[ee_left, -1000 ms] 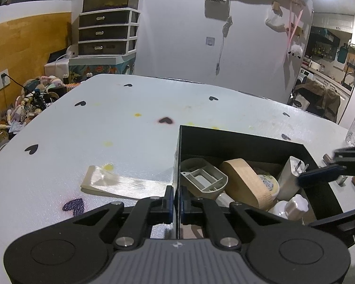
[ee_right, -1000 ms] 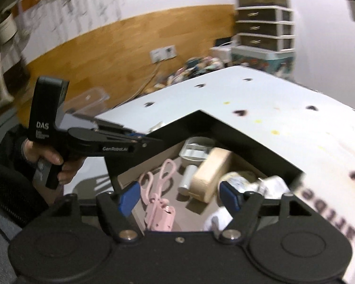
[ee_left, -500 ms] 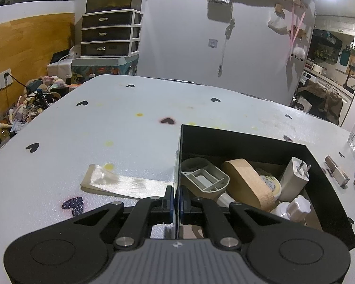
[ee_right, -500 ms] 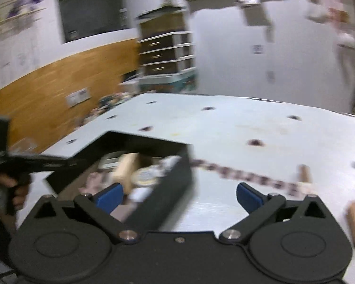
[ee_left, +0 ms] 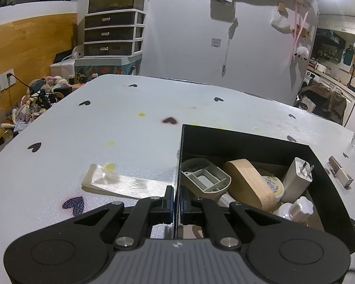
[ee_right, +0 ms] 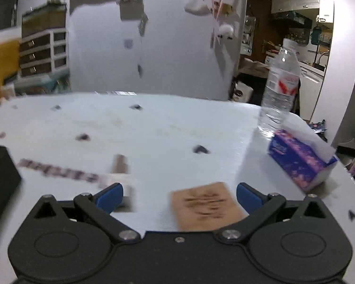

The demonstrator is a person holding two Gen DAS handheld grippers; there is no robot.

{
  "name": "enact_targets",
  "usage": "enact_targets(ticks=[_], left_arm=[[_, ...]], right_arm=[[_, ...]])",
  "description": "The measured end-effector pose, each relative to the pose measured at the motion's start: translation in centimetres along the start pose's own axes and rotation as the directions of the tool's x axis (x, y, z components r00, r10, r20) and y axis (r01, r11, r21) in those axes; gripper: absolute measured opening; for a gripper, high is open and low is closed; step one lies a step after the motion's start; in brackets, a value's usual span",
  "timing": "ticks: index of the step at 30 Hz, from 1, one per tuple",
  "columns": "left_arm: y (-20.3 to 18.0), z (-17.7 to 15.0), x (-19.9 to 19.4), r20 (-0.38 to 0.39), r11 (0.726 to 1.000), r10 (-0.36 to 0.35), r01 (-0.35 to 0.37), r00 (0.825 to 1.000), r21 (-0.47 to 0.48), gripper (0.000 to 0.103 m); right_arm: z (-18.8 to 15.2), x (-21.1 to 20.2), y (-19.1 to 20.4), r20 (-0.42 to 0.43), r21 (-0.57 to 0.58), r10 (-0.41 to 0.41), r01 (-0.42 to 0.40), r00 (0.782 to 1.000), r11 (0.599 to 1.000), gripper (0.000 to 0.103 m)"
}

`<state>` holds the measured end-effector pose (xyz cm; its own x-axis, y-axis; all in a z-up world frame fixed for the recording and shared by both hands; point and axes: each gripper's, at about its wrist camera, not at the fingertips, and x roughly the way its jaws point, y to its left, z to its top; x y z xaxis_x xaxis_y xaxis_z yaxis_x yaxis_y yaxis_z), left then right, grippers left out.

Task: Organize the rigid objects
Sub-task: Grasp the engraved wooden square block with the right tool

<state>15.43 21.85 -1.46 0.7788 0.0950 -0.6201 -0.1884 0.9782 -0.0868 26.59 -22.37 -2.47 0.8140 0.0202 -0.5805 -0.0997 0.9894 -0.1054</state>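
Box (ee_left: 227, 139), black and open-topped, pinched at its wall by left tool (ee_left: 175, 201); right tool (ee_right: 178, 195) spread.

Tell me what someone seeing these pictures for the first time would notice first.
Probably the black box at the near right of the white heart-print table, crammed with a wooden block, a white plug adapter and a grey plastic piece; the left hand-held gripper is shut on its wall. In the right wrist view, the right hand-held gripper stands wide open over a brown card, with a water bottle and blue tissue pack beyond.
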Motion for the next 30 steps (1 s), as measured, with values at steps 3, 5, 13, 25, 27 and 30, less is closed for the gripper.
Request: enact_targets(ticks=[3, 5, 13, 25, 27, 30], left_arm=[[0.1, 0.0, 0.0, -0.001, 1.000, 0.001, -0.001, 1.000, -0.002, 0.005], [0.1, 0.0, 0.1, -0.002, 1.000, -0.001, 0.001, 1.000, -0.004, 0.005], [0.2, 0.1, 0.2, -0.002, 1.000, -0.006, 0.006, 1.000, -0.013, 0.005], [0.4, 0.0, 0.3, -0.001, 1.000, -0.015, 0.015, 1.000, -0.017, 0.005], [0.4, 0.0, 0.2, 0.000, 1.000, -0.017, 0.017, 1.000, -0.018, 0.005], [0.4, 0.0, 0.2, 0.000, 1.000, -0.018, 0.018, 1.000, -0.018, 0.005]], right_arm=[[0.1, 1.6, -1.7, -0.052, -0.032, 0.062, -0.063, 0.997, 0.997, 0.102], [0.1, 2.6, -2.1, -0.082, -0.056, 0.106, -0.110, 0.991, 0.992, 0.102], [0.6, 5.4, -3.4, -0.169, -0.082, 0.144, -0.160, 0.975, 0.984, 0.089], [0.7, 4.8, -2.3, -0.172, -0.050, 0.140, -0.151, 0.975, 0.987, 0.076], [1.1, 3.2, -1.3, -0.121, -0.029, 0.200, -0.205, 0.972, 0.978, 0.076], [2.0, 0.6, 1.0, -0.047, -0.029, 0.291, -0.292, 0.956, 0.956, 0.076]])
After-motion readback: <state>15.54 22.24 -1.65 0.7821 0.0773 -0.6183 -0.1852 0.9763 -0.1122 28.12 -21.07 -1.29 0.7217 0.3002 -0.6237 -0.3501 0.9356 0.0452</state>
